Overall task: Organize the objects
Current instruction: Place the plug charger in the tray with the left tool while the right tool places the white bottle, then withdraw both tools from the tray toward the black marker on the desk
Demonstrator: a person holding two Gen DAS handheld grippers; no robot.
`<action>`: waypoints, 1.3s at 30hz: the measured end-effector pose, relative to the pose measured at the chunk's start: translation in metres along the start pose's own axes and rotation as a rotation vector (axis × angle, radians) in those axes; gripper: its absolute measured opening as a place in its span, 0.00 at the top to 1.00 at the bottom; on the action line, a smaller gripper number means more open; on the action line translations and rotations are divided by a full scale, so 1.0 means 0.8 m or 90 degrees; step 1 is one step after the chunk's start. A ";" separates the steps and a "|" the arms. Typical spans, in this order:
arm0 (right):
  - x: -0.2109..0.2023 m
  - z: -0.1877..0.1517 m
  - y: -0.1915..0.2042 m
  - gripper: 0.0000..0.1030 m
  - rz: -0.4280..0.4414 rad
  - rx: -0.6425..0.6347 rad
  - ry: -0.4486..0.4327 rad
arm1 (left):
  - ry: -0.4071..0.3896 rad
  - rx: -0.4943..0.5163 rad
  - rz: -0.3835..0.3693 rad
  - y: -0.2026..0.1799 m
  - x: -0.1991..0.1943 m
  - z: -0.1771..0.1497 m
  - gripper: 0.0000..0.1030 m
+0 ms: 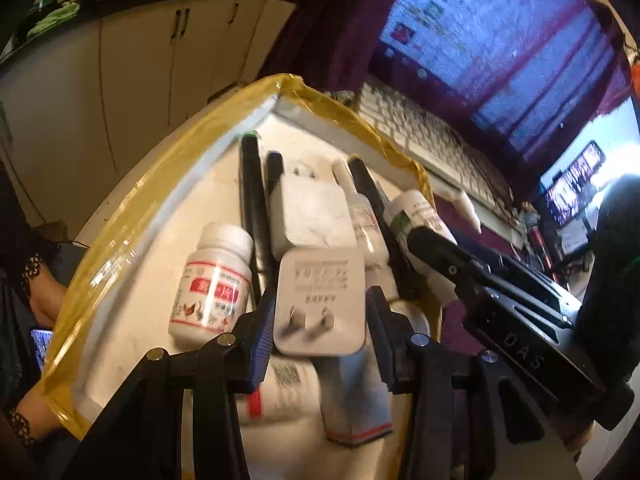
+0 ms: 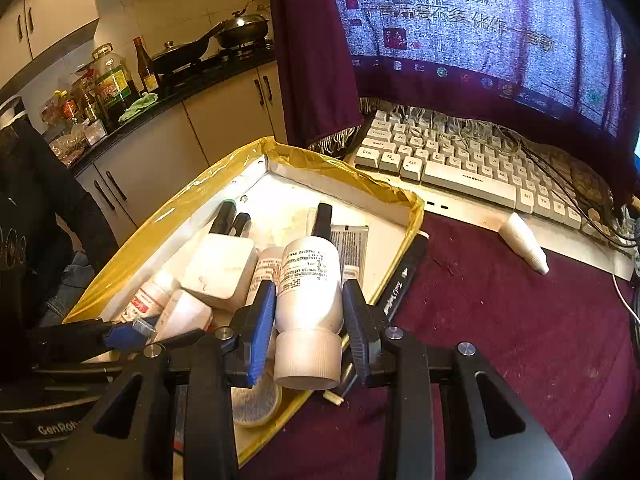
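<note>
A white tray with a yellow taped rim [image 1: 132,216] [image 2: 168,216] holds chargers, black pens and small bottles. My left gripper [image 1: 320,320] is shut on a white plug adapter [image 1: 322,296], prongs toward the camera, held over the tray. Beside it lies a white pill bottle with a red label [image 1: 212,284]. A larger white charger [image 1: 308,212] [image 2: 222,270] lies behind it. My right gripper [image 2: 309,312] is shut on a white bottle [image 2: 310,304], cap toward the camera, over the tray's near right edge. The right gripper also shows in the left wrist view [image 1: 424,240].
A white keyboard [image 2: 460,160] lies behind the tray under a monitor draped in maroon cloth [image 2: 460,28]. A white cone-shaped cap [image 2: 524,248] and a black pen [image 2: 400,280] lie on the maroon tablecloth [image 2: 500,340]. Kitchen cabinets [image 2: 192,132] stand at the left.
</note>
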State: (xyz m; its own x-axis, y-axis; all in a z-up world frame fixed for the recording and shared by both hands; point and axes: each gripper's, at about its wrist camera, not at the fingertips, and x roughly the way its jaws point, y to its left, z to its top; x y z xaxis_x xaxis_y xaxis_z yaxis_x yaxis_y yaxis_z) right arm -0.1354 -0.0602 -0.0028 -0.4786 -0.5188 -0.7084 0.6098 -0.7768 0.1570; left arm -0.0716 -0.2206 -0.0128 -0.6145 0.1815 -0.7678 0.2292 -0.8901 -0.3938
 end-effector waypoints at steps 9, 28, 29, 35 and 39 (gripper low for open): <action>0.008 0.005 -0.012 0.69 0.003 0.046 -0.007 | -0.001 -0.026 0.003 0.017 0.000 -0.004 0.63; -0.064 -0.018 -0.034 0.47 0.056 0.058 -0.056 | -0.083 -0.043 -0.084 0.009 -0.042 -0.011 0.31; -0.069 -0.024 -0.038 0.47 0.056 0.055 -0.052 | -0.094 -0.036 -0.083 0.005 -0.046 -0.012 0.30; -0.078 -0.063 -0.070 0.46 0.047 0.076 -0.026 | -0.101 0.012 -0.092 -0.026 -0.056 -0.022 0.30; -0.081 -0.086 -0.101 0.46 0.031 0.112 -0.013 | -0.110 0.033 -0.073 -0.042 -0.059 -0.025 0.30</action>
State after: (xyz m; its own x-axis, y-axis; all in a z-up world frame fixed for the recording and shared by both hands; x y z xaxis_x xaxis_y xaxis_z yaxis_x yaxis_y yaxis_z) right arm -0.1098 0.0606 -0.0171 -0.4648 -0.5634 -0.6831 0.5141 -0.7998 0.3098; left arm -0.0349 -0.1906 0.0270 -0.7553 0.2124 -0.6200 0.1137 -0.8892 -0.4432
